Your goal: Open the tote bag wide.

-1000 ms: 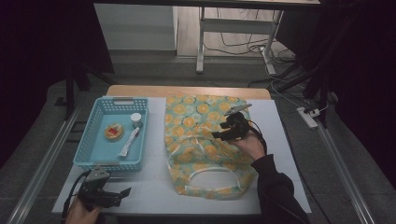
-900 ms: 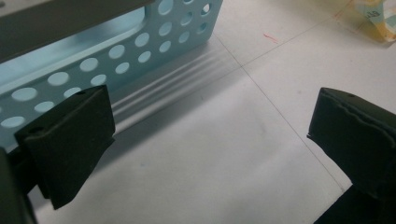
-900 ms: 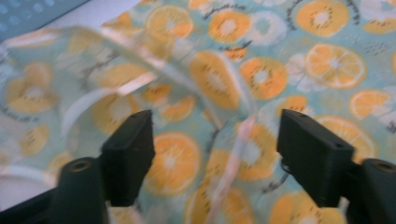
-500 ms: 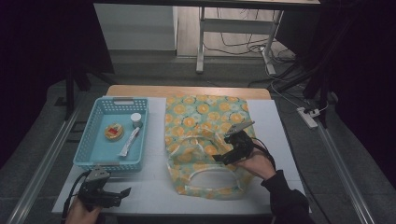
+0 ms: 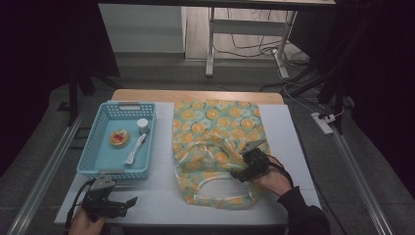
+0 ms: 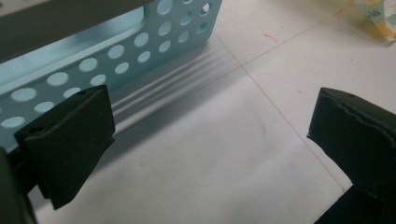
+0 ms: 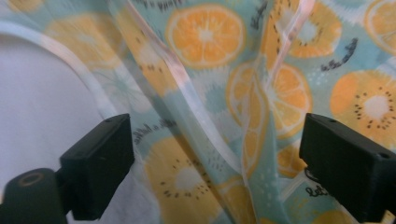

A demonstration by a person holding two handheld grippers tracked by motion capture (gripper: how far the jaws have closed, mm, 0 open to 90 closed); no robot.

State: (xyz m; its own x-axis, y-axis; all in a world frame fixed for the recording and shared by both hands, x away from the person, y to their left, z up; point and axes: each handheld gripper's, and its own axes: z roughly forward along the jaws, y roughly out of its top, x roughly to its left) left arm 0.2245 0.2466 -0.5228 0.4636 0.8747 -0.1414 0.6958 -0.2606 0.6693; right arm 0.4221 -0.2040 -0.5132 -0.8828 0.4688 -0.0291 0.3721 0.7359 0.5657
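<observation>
A pale blue perforated basket (image 5: 93,159) stood at the table's (image 5: 293,147) left, holding a round tin (image 5: 120,138), a small jar (image 5: 142,126) and a white tube (image 5: 134,149).

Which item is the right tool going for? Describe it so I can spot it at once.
On the white table, right of the blue basket, lies a flat tote bag. The open right tool hovers over its handles. Its orange-slice print on teal sets it apart.

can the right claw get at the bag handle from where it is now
Probably yes: the right claw hangs open right over the fruit-print bag, the handle strap lies between its jaws, and nothing covers it.
</observation>
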